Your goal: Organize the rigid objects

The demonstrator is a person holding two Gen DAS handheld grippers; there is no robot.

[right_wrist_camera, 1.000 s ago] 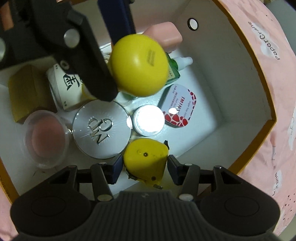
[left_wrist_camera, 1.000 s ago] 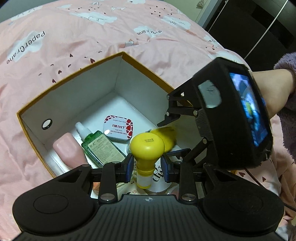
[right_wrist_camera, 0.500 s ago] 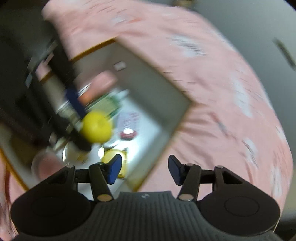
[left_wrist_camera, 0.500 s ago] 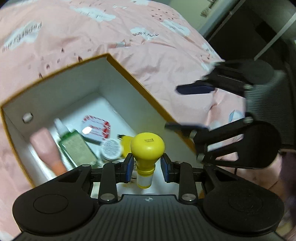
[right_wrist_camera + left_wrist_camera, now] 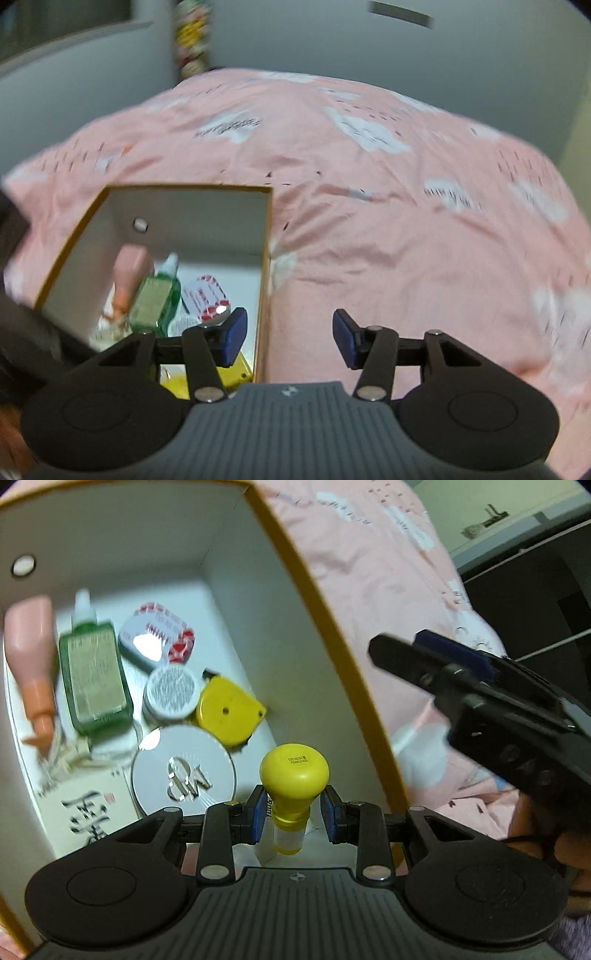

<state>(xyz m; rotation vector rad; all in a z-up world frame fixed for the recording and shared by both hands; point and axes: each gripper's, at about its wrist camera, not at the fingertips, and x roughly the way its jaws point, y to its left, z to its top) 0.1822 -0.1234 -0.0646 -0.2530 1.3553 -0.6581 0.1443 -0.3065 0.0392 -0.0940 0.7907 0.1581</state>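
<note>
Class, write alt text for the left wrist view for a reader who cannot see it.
The left gripper holds a yellow mushroom-capped bottle over an open white box holding toiletries, a silver compact and a yellow tape measure. The right gripper hangs empty over pink bedding.

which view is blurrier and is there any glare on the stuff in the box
Right wrist view: blurrier, the pink bedspread and box smeared throughout. Left wrist view: sharper near the yellow-capped bottle in the left claw, softer toward the box floor; bright glare on the mint tin and silver compact.
</note>
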